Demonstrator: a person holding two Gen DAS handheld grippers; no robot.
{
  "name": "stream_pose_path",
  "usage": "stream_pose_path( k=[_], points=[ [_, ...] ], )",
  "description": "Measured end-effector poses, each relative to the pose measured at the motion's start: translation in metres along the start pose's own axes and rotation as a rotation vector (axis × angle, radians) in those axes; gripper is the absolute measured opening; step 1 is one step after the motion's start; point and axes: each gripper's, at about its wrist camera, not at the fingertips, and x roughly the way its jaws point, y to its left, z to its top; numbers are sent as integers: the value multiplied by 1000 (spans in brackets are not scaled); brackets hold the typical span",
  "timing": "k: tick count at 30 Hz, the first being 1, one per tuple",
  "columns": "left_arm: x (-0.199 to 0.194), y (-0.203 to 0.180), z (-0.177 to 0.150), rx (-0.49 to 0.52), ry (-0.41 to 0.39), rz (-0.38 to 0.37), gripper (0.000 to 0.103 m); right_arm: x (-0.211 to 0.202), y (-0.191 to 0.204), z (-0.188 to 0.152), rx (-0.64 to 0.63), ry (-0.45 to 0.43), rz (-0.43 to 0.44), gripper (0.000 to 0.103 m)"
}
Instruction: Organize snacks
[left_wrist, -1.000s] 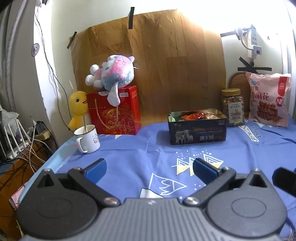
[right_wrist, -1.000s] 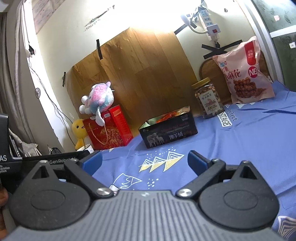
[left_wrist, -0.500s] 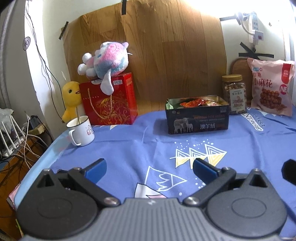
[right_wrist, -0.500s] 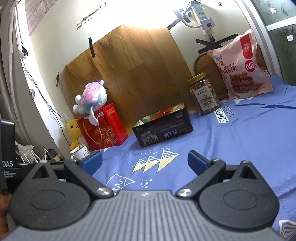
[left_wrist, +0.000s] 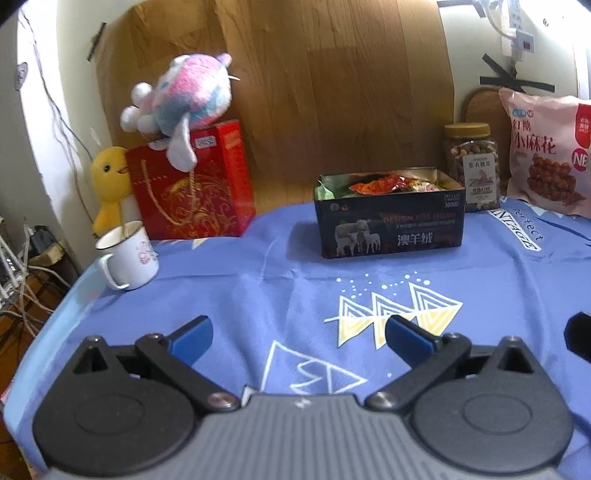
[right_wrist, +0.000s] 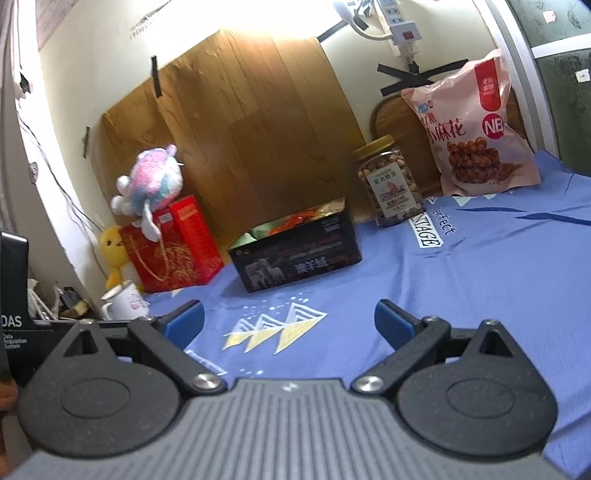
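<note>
Two hand-held grippers, the left hand-held gripper (left_wrist: 299, 338) and the right hand-held gripper (right_wrist: 290, 323), hover with blue fingers spread wide and nothing between them over the blue-clothed surface (left_wrist: 258, 295). Well ahead sits the dark tin (left_wrist: 389, 225) holding snack packets (left_wrist: 388, 184); beyond it stand a nut jar (left_wrist: 474, 166) and a pink snack bag (left_wrist: 546, 147) against the wall.

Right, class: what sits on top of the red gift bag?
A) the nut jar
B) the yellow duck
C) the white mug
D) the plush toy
D: the plush toy lies on top of the red gift bag, while the mug and duck stand beside it.
</note>
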Motion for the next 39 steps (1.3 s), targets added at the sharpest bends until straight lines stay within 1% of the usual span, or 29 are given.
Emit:
stream_pose_path(
  k=[3, 6, 11, 18, 22, 26, 28, 32, 39],
  points=[
    [20, -4, 5, 8, 19, -15, 103, 16, -3, 1, -17, 11, -25, 100],
    [38, -9, 10, 28, 33, -4, 103, 34, -7, 2, -18, 23, -55, 100],
    [69, -8, 21, 22, 74, -9, 103, 63, -12, 7, 8, 68, -68, 100],
    [109, -12, 29, 31, 123, -15, 103, 96, -21, 13, 2, 76, -84, 100],
    [124, -18, 31, 45, 116, -23, 103, 111, -28, 13, 3, 75, -81, 100],
    [132, -25, 27, 61, 112, -27, 103, 117, -36, 7, 8, 39, -74, 100],
    [132, -26, 25, 61, 118, -27, 103, 120, -41, 5, 18, 37, -78, 100],
    [124, -25, 22, 62, 98, -10, 103, 116, -44, 2, 32, 6, -61, 100],
    [107, -27, 18, 48, 76, 15, 103, 113, -46, 1, 30, -20, -18, 100]
  ],
)
